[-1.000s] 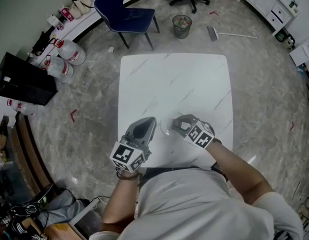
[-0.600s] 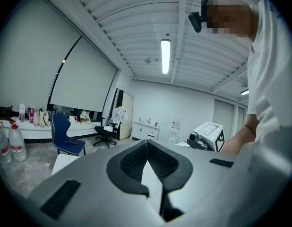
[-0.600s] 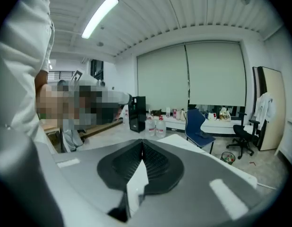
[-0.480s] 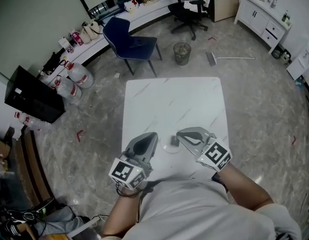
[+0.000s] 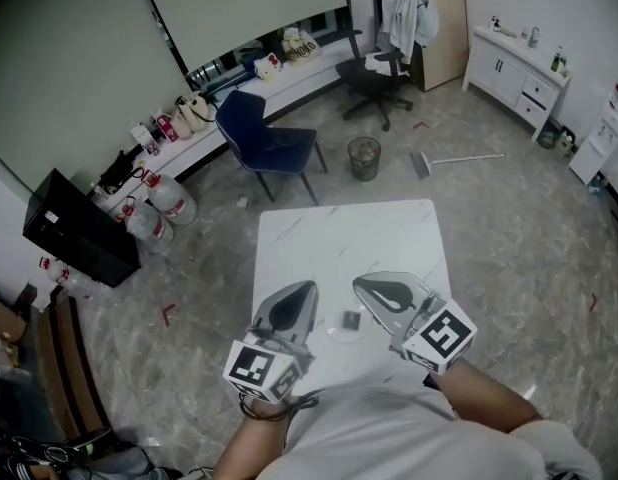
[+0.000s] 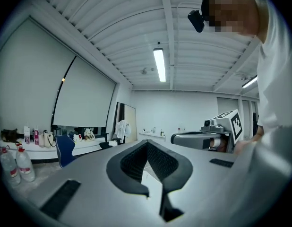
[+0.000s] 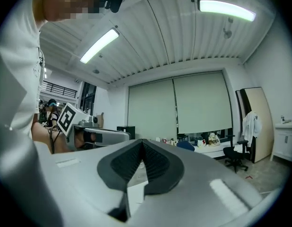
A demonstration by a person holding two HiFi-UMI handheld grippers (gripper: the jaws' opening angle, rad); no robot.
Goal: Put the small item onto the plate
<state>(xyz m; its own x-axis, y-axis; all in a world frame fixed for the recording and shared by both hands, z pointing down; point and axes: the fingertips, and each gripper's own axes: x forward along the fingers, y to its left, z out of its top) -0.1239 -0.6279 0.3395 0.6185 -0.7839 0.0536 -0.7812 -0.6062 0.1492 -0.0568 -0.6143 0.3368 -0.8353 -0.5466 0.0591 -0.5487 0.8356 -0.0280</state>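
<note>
The white marble worktop (image 5: 349, 243) fills the middle of the head view and is bare apart from the task's things at its near edge. Above that edge the left gripper (image 5: 302, 293) and the right gripper (image 5: 365, 288) are held up close to the person's body, side by side and pointing level out into the room. That reads as a pull-back rather than a reach. Each gripper view shows its jaws brought together with nothing between the ribbed pads, so neither carries anything. Between the two grippers, down on the worktop, sits the clear plate (image 5: 332, 332). The small item (image 5: 351, 320), a dark square piece, lies on it, so the placing looks done and the raised, empty hands fit that. A second ago both grippers were low over the worktop, with the right one's tip down at the plate. Since then both have lifted well clear, and the head view has tipped up to take in more of the room.
</note>
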